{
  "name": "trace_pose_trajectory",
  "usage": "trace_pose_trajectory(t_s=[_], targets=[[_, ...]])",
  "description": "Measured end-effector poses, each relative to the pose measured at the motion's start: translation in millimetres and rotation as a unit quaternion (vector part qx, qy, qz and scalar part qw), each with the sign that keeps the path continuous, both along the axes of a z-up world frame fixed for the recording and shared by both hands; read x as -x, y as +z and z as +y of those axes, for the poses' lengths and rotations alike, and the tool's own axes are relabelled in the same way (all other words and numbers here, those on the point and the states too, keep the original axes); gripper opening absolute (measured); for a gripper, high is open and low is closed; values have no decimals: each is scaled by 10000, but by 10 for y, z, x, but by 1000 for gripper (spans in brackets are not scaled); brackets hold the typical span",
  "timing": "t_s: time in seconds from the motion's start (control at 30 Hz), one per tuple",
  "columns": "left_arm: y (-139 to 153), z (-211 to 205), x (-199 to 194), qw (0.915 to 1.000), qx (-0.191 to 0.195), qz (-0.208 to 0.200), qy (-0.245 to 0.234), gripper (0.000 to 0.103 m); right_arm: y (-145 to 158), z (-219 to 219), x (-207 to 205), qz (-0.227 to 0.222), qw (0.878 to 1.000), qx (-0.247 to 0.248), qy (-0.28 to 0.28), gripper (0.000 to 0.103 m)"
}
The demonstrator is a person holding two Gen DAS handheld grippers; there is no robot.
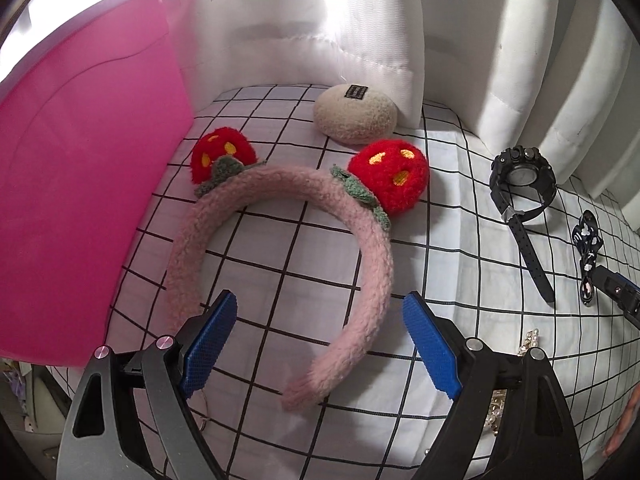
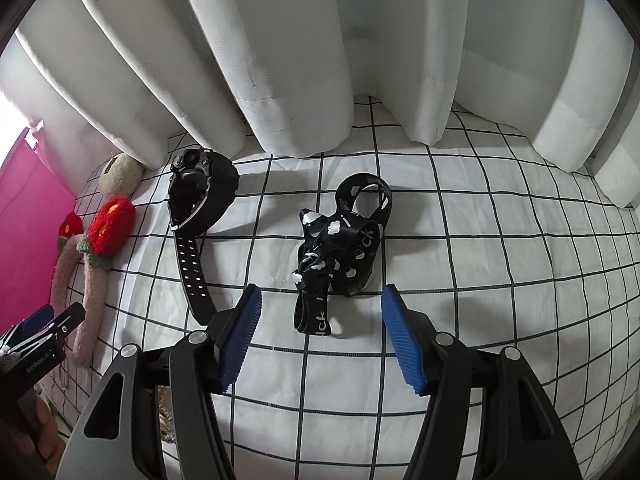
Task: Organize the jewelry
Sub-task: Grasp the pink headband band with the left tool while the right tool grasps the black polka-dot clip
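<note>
A fluffy pink headband (image 1: 372, 264) with two red strawberry puffs lies on the white checked cloth (image 1: 280, 248). My left gripper (image 1: 320, 312) is open, its blue pads on either side of the headband's near right end. A black watch (image 1: 524, 184) and a black patterned lanyard (image 1: 588, 248) lie to the right. In the right wrist view my right gripper (image 2: 320, 304) is open just short of the lanyard (image 2: 340, 240), with the watch (image 2: 196, 208) to its left and the headband (image 2: 92, 272) at far left.
A pink bin (image 1: 80, 184) stands at the left. A cream fuzzy round pouch (image 1: 354, 114) lies by the white curtain (image 2: 300, 60) at the back. Pearl and gold chain pieces (image 1: 528, 344) lie behind my left gripper's right finger.
</note>
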State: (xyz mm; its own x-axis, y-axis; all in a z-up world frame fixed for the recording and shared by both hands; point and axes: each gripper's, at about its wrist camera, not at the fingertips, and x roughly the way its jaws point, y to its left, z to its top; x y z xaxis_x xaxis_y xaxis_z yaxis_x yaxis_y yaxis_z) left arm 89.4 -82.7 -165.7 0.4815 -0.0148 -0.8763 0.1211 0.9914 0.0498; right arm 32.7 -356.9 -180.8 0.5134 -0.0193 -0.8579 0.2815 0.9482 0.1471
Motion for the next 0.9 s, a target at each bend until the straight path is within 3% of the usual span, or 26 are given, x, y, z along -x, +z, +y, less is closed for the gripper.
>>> trace_pose_trajectory(t_s=[0.6, 0.9], targets=[[-275, -97, -208, 9998, -100, 174, 50, 83, -237, -15, -367, 225, 9995, 212, -90, 60], [-328, -101, -262, 9995, 168, 222, 162, 88, -298, 81, -471, 219, 9985, 491, -49, 60]])
